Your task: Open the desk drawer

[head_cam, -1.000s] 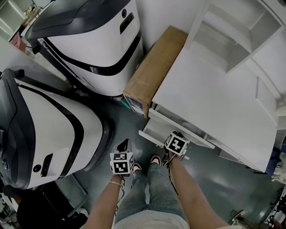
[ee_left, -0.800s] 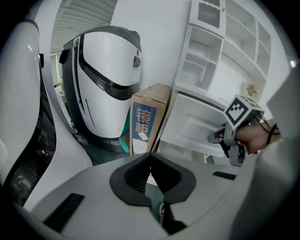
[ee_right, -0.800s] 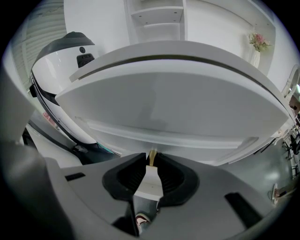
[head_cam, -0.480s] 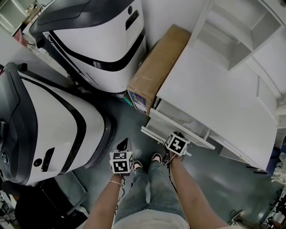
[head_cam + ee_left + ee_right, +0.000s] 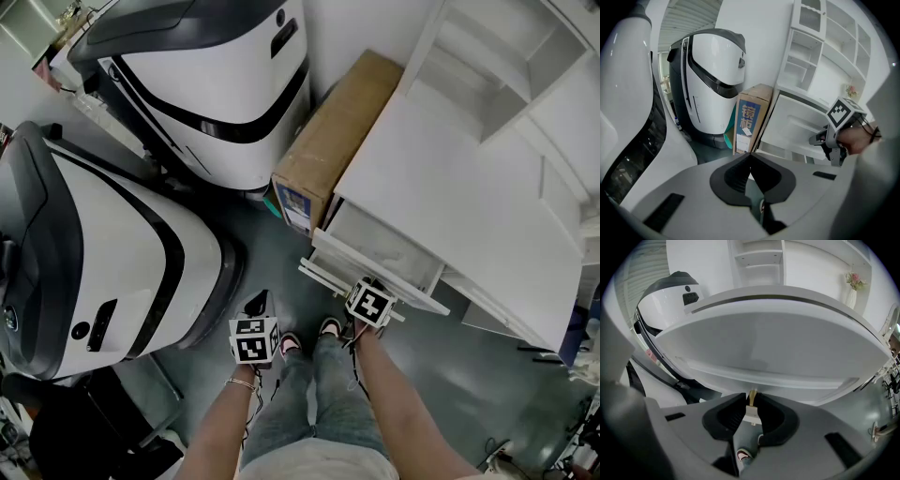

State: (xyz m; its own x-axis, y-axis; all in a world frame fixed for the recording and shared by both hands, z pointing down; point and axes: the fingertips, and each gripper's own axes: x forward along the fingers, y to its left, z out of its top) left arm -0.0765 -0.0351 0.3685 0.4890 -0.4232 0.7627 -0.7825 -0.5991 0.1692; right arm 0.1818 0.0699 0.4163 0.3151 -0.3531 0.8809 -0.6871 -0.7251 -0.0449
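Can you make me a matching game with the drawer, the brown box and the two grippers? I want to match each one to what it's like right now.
Things:
1. drawer
2. cardboard box
3. left gripper
4. right gripper

States:
A. jaws closed on the knob
B. partly pulled out
C. jaws together, nothing in them
D. on the floor against the side of the desk

Pairs: 1-B, 2-D, 3-C, 4-A.

Drawer handle (image 5: 752,411) half-hidden in right claw (image 5: 751,395)
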